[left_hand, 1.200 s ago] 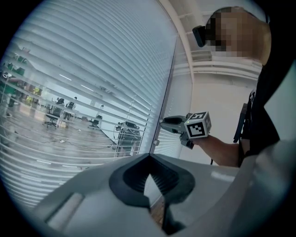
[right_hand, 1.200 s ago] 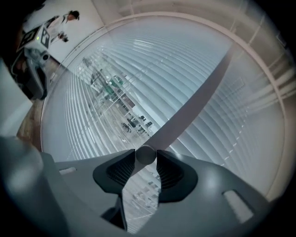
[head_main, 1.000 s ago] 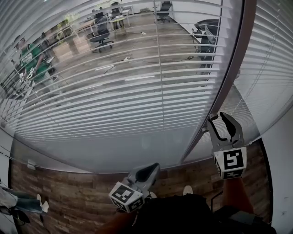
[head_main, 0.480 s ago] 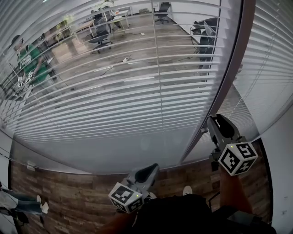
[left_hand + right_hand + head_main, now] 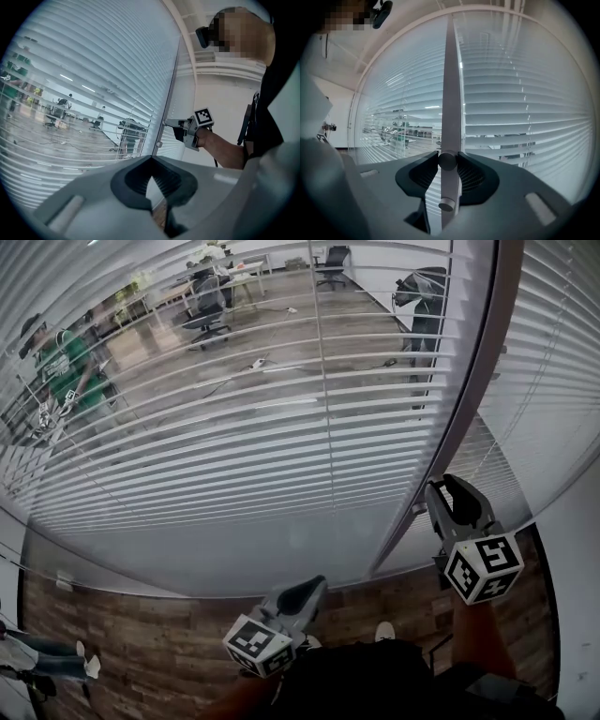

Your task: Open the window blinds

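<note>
The window blinds [image 5: 234,446] hang on both sides of a tall grey post [image 5: 469,399]. Left of the post the slats are tipped flat, so the room behind the glass shows through; right of the post the slats look mostly white.

The right gripper [image 5: 445,491] is right at the post, low down, near the bottom of the blinds. Its jaws have just been closing, and a small round knob [image 5: 447,161] on the post sits between them; both pads touch the knob, one on each side, so the gripper is holding it. A second round knob [image 5: 446,204] sits on the post just under the first one.

The left gripper [image 5: 309,585] is left of the post and lower, over the wooden floor [image 5: 141,634]; it is well apart from the blinds. Its jaws are closed tip to tip and hold nothing.

Each gripper has a cube on it, the right cube [image 5: 483,568] just below the post and the left cube [image 5: 258,643] further left. They show black-and-white square patterns.

Far left of the post, behind the glass, stands a person in a green top [image 5: 61,362]; the white print on the top is too small to read. Office chairs [image 5: 206,310] stand further back in that room.
</note>
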`<state>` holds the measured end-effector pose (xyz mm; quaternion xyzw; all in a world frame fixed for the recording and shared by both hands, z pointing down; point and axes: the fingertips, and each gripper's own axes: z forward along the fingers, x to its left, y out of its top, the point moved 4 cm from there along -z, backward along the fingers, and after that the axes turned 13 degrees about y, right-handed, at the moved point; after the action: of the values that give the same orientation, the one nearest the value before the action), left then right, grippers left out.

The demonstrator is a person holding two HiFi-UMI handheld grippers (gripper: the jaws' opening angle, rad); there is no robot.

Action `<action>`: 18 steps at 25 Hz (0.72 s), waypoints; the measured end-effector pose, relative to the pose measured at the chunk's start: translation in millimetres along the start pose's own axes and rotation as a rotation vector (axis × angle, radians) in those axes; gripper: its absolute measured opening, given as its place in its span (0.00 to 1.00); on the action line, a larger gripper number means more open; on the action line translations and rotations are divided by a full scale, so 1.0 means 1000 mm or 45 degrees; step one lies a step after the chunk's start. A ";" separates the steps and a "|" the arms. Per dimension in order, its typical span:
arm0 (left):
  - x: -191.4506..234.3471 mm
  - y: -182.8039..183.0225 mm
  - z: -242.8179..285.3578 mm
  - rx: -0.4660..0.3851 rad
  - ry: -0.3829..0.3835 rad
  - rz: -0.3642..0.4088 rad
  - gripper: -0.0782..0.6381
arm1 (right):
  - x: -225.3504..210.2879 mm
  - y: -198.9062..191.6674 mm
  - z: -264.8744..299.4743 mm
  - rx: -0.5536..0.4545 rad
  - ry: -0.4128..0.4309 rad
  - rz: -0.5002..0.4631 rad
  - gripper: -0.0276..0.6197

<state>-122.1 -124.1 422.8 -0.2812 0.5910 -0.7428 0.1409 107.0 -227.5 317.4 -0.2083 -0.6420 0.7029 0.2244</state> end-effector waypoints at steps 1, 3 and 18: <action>-0.001 0.003 0.001 -0.002 0.006 -0.001 0.11 | -0.001 0.001 0.000 0.014 -0.006 -0.037 0.28; 0.000 0.003 0.013 0.006 0.017 0.008 0.11 | -0.011 -0.001 0.006 0.044 -0.015 -0.112 0.28; 0.000 0.003 0.026 0.016 0.021 0.011 0.11 | -0.010 -0.005 0.016 0.270 -0.146 -0.796 0.27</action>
<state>-107.2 -145.0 423.7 -0.2715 0.5887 -0.7482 0.1411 106.2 -245.6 324.2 0.0632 -0.6098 0.6735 0.4130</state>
